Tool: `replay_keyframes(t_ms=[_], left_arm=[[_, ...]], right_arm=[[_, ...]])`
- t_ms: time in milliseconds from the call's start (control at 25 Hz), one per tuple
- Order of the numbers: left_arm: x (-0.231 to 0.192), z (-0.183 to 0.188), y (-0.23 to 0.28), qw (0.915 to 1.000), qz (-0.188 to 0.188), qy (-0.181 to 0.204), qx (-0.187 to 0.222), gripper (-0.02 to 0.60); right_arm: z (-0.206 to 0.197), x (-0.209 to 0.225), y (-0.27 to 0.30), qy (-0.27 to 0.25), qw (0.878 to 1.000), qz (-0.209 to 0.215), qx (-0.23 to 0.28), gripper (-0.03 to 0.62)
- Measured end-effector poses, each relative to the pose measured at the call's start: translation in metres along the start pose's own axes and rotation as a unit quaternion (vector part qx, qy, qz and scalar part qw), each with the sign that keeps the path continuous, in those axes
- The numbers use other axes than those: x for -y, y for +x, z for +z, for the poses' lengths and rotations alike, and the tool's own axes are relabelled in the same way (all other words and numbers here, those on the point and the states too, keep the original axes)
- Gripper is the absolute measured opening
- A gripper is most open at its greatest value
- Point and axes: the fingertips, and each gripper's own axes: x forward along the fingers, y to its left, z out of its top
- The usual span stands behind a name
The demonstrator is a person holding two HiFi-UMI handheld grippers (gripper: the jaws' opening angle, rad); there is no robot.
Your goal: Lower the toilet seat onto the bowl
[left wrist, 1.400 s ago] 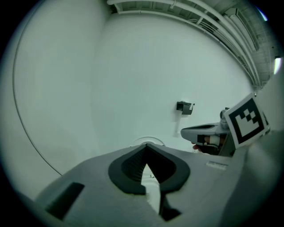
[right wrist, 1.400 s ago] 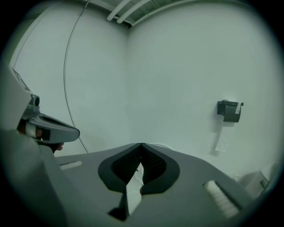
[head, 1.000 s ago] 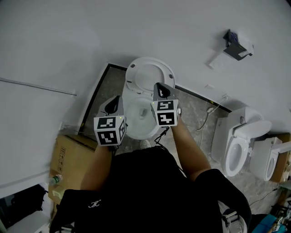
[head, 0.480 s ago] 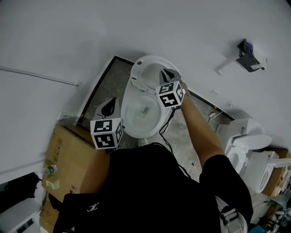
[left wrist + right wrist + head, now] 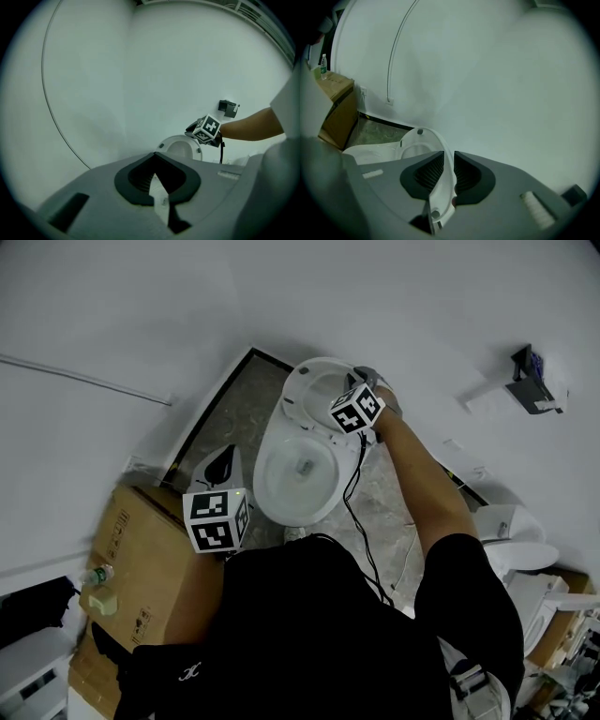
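Light: dim, flat, with a grey-green cast in all views; source not made out.
Wall (image 5: 141,315): evenly lit, darker toward the head view's corners.
My tool views: fisheye circle, black rim, wall conduit (image 5: 49,108) bowed.
Left tool (image 5: 156,164), right tool (image 5: 449,161): near housings soft, unfocused.
My black top (image 5: 309,634): detail lost in shadow.

A brown cardboard box (image 5: 131,549) stands against a plain white wall (image 5: 141,306). Just beside the box lies grey marbled floor (image 5: 225,418). A small bottle (image 5: 97,575) stands on the box.
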Motion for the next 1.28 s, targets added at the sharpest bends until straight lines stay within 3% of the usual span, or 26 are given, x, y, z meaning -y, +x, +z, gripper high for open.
replay_keyframes(t_ms=[640,1280], left_arm=[[-0.021,-0.011,-0.001,0.9987,0.042,-0.015,-0.024,0.009],[-0.021,-0.016,0.004,0.9989,0.033,-0.01,-0.033,0.008]], right_arm=[[-0.023,0.002,0.056,-0.04,0.997,0.009,-0.059,0.078],[-0.02,-0.003,0.053,-0.075,0.996,-0.003,-0.054,0.066]])
